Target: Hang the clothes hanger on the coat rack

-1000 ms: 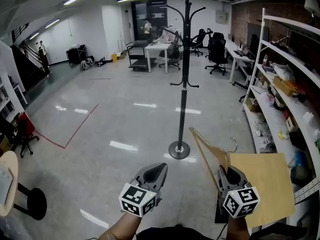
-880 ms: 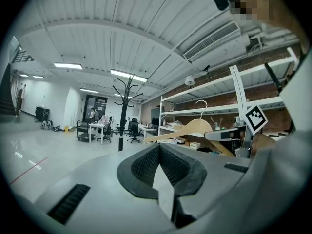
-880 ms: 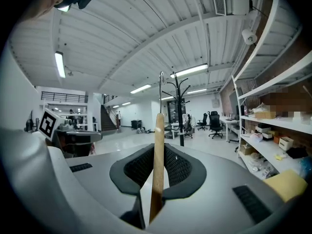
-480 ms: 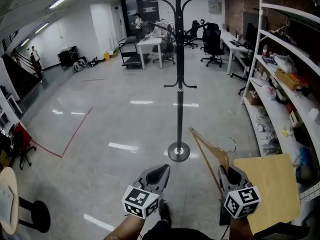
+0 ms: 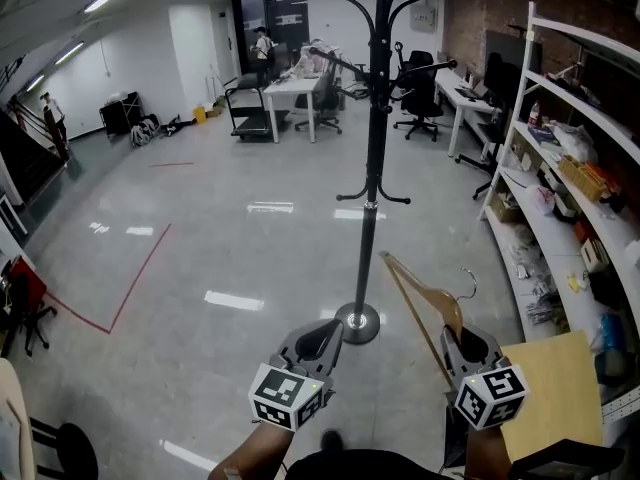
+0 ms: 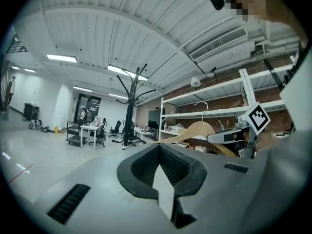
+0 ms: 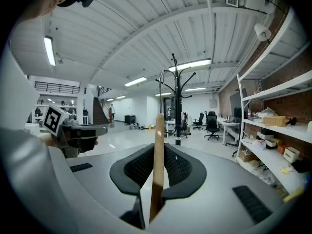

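A tall black coat rack (image 5: 372, 168) stands on a round base (image 5: 357, 323) on the grey floor straight ahead. My right gripper (image 5: 462, 345) is shut on one arm of a wooden clothes hanger (image 5: 425, 298), whose metal hook (image 5: 468, 283) points right. In the right gripper view the hanger's bar (image 7: 158, 150) rises between the jaws of the right gripper (image 7: 157, 174), with the coat rack (image 7: 178, 101) behind it. My left gripper (image 5: 323, 333) is shut on nothing, left of the hanger and near the rack's base. The left gripper view shows the hanger (image 6: 197, 130) and the coat rack (image 6: 130, 111) beyond the left gripper (image 6: 163, 172).
White shelves (image 5: 580, 168) laden with boxes line the right wall. A plywood board (image 5: 555, 388) lies low at the right. Desks (image 5: 290, 93), office chairs (image 5: 415, 93) and a person (image 5: 262, 43) are far back. A red floor line (image 5: 130, 288) runs at the left.
The coat rack has come closer and stands taller in the view, its base now just beyond the grippers. Both grippers keep their pose, and the hanger stays held.
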Demonstrator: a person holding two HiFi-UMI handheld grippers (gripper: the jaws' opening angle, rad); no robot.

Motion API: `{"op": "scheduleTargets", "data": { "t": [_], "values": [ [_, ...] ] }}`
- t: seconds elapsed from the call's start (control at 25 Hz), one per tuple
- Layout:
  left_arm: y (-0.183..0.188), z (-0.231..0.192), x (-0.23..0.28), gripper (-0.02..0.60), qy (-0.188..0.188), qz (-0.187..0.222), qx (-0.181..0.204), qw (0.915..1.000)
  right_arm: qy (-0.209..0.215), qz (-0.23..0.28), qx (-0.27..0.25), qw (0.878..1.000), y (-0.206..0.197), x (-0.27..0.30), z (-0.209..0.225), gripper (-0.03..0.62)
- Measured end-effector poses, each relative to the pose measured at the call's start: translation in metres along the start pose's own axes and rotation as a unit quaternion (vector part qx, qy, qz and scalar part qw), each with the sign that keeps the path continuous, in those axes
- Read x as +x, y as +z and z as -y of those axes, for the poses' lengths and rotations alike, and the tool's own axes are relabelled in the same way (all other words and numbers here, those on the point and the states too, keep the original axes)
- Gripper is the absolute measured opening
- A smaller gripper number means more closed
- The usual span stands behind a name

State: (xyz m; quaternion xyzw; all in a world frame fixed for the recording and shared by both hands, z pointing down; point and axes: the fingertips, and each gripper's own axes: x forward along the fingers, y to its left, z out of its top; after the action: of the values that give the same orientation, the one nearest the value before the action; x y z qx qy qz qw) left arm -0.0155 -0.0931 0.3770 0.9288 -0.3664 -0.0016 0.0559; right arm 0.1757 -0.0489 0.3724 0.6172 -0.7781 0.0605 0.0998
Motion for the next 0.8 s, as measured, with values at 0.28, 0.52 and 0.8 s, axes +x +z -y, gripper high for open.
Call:
{"op": "scheduleTargets", "data": {
  "t": [0.28, 0.52, 0.8],
  "values": [
    [-0.003, -0.054, 0.031, 0.0, -0.005, -0.004, -0.021, 0.9998, 0.002, -0.012, 0.002, 1.0, 0.009, 0.06, -0.005, 0.057],
    [-0.009, -0.091, 0.087, 0.0, 0.006, -0.016, -0.026, 0.9995, 0.028, -0.026, 0.009, 0.999, 0.003, 0.128, 0.021, 0.057],
    [-0.006, -0.13, 0.171, 0.0, 0.056, -0.031, -0.02, 0.9977, 0.088, -0.039, 0.0, 0.995, 0.0, 0.212, 0.073, 0.057]
  ]
}}
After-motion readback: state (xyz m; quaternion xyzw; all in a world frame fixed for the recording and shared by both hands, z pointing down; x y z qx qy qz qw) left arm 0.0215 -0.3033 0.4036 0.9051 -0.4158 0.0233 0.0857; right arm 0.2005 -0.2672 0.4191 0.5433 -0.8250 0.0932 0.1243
